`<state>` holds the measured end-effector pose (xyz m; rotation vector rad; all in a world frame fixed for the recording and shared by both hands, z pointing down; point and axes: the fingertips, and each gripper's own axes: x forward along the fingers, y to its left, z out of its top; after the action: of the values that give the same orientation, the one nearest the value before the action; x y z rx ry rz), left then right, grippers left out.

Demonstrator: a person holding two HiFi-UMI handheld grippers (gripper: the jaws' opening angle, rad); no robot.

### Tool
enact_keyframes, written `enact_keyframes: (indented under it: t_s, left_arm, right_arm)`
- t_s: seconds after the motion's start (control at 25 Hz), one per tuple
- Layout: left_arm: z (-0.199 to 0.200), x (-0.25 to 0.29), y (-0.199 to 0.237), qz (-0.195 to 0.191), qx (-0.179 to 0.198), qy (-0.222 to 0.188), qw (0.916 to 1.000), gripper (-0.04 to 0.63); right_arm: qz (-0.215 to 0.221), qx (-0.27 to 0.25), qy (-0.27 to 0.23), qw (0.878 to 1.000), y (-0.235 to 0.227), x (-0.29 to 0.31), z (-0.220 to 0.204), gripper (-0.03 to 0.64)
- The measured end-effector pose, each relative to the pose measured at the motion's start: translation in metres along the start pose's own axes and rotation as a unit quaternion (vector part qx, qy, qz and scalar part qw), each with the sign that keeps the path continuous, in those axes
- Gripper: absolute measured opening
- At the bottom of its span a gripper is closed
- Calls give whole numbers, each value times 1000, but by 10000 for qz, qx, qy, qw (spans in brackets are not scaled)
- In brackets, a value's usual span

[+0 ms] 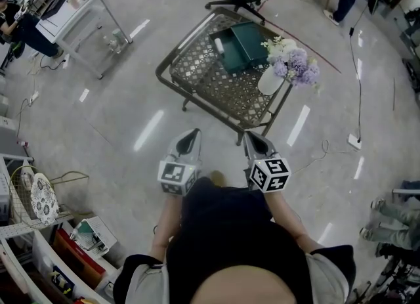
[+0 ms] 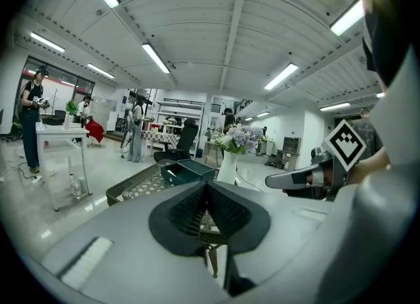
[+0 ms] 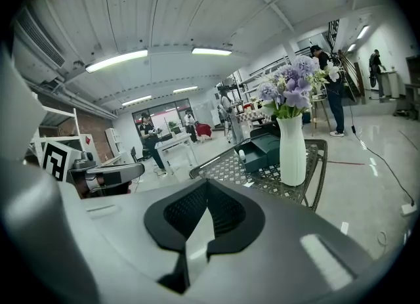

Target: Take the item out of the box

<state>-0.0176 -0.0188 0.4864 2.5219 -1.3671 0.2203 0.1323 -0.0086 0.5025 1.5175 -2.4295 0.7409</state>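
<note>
Teal box (image 1: 244, 43) sits open on the wire table (image 1: 216, 92), with a white item (image 1: 220, 44) apparently still inside. Left claw (image 1: 191, 138) and right claw (image 1: 256, 142), both closed and empty, hang well short of it. The whole task remains.

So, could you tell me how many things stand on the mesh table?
2: an open green box toward the far side and a white vase of flowers at the right edge; nothing seems hidden.
</note>
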Motion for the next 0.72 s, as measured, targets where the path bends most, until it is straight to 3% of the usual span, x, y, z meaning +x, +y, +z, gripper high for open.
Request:
enact_keyframes:
  t_s: [0.72]
  left_arm:
    - [11, -4, 4, 93, -83, -66, 9999, 9]
  right_arm:
    - [135, 18, 96, 9999, 6, 9, -3, 2]
